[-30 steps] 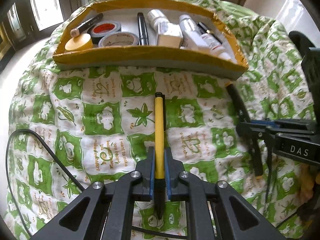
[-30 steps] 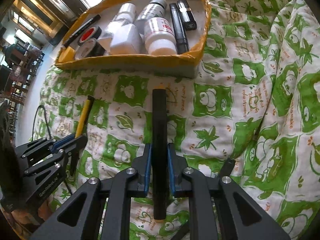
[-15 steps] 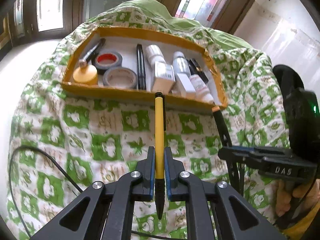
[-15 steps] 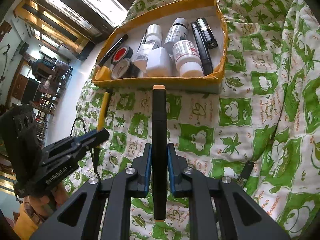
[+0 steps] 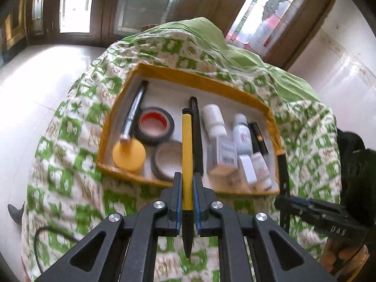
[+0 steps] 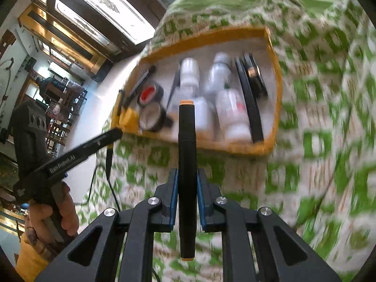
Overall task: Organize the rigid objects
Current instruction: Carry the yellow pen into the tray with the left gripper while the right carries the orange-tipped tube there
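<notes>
Your left claw (image 5: 187, 196) clamped on yellow pen (image 5: 187, 155), long axis pointing into yellow-rimmed box (image 5: 204, 81) ahead, beside black pen (image 5: 197, 136). Your right claw (image 6: 187, 198) clamped on black marker (image 6: 186, 164), aimed at box near rim; left nearer.

The left gripper (image 5: 187, 189) is matt black plastic with blue pad liners and bright metal pivot screws; the yellow pen (image 5: 187, 145) clamped in it has a smooth, glossy barrel. Ahead of it, the tray (image 5: 188, 80) shows a yellow rim and a matt white interior. Inside, the black tape roll (image 5: 169, 127) looks matt and the silver tube (image 5: 132, 115) looks polished metal. The quilt (image 5: 70, 127) beneath is soft printed cloth. The right gripper (image 6: 187, 183) holds a matt black marker (image 6: 186, 164).
</notes>
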Motion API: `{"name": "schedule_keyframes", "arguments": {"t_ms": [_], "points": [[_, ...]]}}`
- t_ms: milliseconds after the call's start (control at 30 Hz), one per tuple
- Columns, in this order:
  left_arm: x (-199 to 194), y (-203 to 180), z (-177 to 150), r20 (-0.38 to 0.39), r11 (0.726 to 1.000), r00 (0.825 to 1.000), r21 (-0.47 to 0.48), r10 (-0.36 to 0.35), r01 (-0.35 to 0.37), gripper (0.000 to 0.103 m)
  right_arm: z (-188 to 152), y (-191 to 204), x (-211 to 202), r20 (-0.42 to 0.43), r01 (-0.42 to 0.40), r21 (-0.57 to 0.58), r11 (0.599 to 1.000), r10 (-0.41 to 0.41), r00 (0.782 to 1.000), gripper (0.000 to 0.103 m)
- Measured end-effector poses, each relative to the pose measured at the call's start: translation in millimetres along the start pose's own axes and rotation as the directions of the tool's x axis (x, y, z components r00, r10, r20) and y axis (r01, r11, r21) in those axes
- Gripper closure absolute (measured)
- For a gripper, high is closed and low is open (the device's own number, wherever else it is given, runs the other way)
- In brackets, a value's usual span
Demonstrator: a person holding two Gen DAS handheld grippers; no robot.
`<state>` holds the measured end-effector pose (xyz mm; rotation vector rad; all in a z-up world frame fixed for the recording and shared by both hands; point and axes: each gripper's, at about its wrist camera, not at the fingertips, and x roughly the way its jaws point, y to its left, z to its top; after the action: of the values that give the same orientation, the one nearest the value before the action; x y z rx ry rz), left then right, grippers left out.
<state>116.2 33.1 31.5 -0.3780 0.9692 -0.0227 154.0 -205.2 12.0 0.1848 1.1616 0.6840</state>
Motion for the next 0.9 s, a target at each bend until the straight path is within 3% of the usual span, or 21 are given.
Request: {"name": "schedule_keyframes", "arguments": {"t_ms": [400,567,900], "points": [[46,-9,53,-0.021,1.0,1.0,-0.005,0.022,-0.022,0.096,85,-18,34,0.002,0.035,0.066,0.997,-0.035,0.999,0.089],[68,-8,66,-0.04,0.999,0.998,-0.002,0.05,-0.05,0.096,97,-22,56,-0.018,0.03,0.088,0.996,-0.028,0.999,0.089],[97,-7,70,-0.063,0.996,0.994,-0.003,0.09,-0.09,0.095,109,-21,62,0.056,-0.017,0.102,0.995,0.011,0.998,0.088]]}}
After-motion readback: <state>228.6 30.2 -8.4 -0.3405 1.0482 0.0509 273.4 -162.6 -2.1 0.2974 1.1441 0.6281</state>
